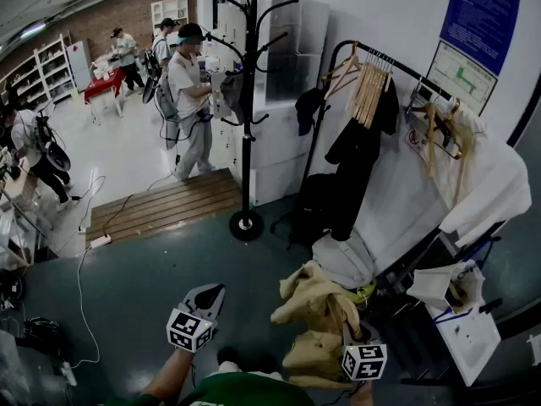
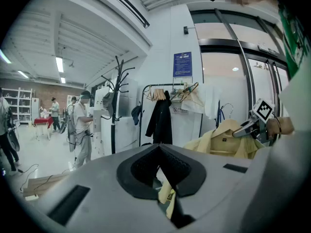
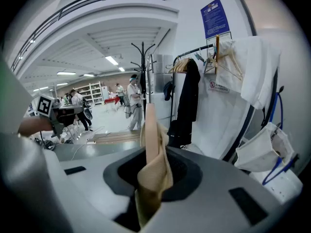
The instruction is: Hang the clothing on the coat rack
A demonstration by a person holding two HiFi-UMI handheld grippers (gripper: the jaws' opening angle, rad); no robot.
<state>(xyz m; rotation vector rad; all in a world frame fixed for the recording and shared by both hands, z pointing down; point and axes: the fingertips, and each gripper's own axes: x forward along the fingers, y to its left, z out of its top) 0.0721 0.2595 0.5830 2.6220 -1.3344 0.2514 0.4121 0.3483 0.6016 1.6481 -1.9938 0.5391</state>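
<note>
A yellow-tan jacket (image 1: 317,307) hangs on a wooden hanger (image 3: 151,125) low in the head view. My right gripper (image 3: 153,164) is shut on that hanger with jacket cloth bunched around it. In the left gripper view the jacket (image 2: 228,140) hangs at the right. The right gripper (image 1: 348,332) is mostly hidden behind the cloth. The black coat rack (image 1: 247,117) stands ahead on a round base, a step away; it also shows as coat rack (image 2: 113,110) and coat rack (image 3: 144,76). My left gripper (image 1: 210,294) hovers left of the jacket, apart from it, pads together and holding nothing.
A clothes rail (image 1: 385,57) at the right carries wooden hangers (image 1: 369,87) and a black coat (image 1: 355,146). White bags (image 1: 448,286) hang beside it. A low wooden platform (image 1: 165,205) lies left of the rack base. People stand farther back, and a cable (image 1: 80,286) runs over the floor.
</note>
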